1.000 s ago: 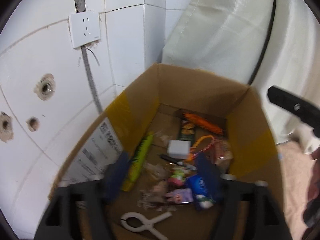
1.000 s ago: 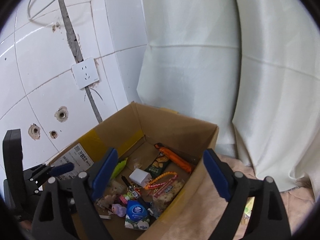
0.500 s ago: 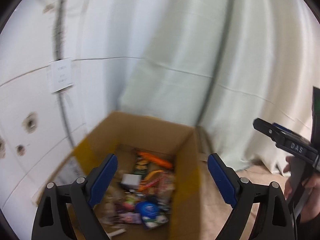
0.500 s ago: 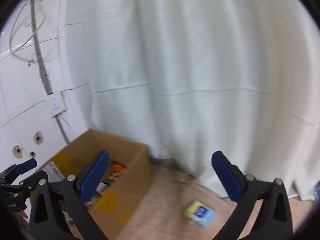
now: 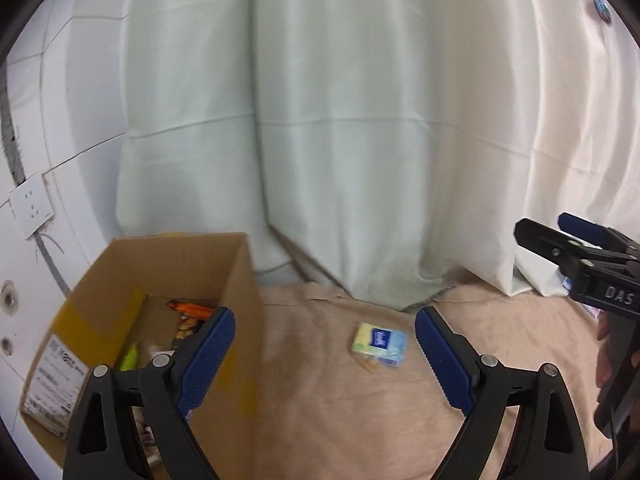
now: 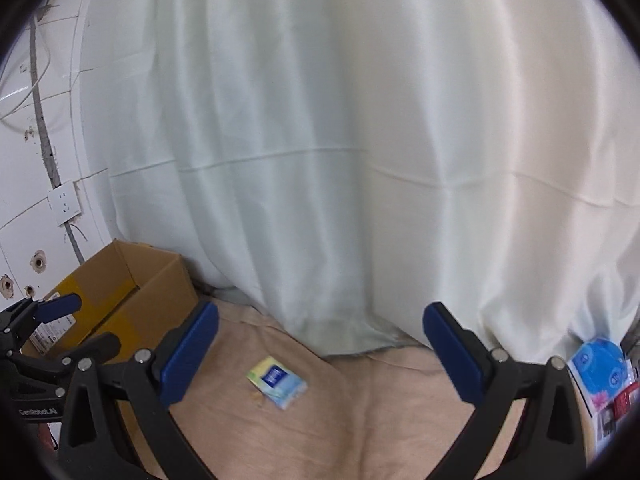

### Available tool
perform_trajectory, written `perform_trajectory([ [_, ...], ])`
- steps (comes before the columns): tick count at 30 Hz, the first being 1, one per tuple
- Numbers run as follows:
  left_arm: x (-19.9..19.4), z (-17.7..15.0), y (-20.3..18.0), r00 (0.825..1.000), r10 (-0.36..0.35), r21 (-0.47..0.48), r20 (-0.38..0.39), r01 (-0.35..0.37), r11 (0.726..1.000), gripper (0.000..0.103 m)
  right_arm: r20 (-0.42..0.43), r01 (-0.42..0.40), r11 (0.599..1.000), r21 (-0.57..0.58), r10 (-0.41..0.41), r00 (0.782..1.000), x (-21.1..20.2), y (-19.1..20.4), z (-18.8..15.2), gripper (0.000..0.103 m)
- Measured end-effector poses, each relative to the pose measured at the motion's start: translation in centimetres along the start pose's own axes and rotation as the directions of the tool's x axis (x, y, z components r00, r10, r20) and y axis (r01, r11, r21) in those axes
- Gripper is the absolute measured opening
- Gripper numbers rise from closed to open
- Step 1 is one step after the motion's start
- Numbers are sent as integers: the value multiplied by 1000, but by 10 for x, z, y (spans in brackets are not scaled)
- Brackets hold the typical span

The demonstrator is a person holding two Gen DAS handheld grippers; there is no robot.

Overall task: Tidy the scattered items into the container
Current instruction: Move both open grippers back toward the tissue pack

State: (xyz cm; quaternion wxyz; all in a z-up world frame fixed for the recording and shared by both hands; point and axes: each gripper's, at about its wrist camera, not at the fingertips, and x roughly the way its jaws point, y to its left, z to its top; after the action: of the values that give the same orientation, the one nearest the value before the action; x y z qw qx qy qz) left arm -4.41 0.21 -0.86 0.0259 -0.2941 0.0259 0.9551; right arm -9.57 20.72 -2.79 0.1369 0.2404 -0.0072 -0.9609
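Observation:
A small pack of tissues (image 5: 380, 342), yellow, blue and pale green, lies alone on the beige cloth (image 5: 320, 420). It shows in the right wrist view too, as the tissue pack (image 6: 278, 386). The open cardboard box (image 5: 240, 280) stands at the left against the tiled wall, with an orange item (image 5: 192, 309) and a yellow-green marker (image 5: 130, 356) among the things inside. My left gripper (image 5: 324, 320) is open and empty, with the pack a little ahead between its fingers and the box behind its left finger. My right gripper (image 6: 322, 312) is open and empty, the pack lying low between its fingers.
A pale curtain (image 6: 340, 160) hangs across the back down to the cloth. A wall socket (image 5: 30, 210) sits on the white tiles left of the box. At the far right edge lie a blue round-printed packet (image 6: 600, 364) and other small packages. A hand (image 5: 604, 344) holds the right gripper.
Both grippers have swung right, away from above the box. The box has slid to the left of both views, and the tissue pack on the cloth has come into sight.

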Motion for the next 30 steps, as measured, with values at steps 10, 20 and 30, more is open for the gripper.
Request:
perform_trajectory([
  [10,44,-32,-40,991,126,1,-48,-126,992,92,-57,20,999,27,-19,998,18,-41,-36,103],
  [20,122,-88,-41,959,142,-16,-247,-150,988,92,-161,-21,1000,-1,21,987,58,-39,-68,103],
  [30,166,-106,-36,937,145,-13,-317,-157,988,92,-209,-68,997,-28,61,976,84,-23,-83,103],
])
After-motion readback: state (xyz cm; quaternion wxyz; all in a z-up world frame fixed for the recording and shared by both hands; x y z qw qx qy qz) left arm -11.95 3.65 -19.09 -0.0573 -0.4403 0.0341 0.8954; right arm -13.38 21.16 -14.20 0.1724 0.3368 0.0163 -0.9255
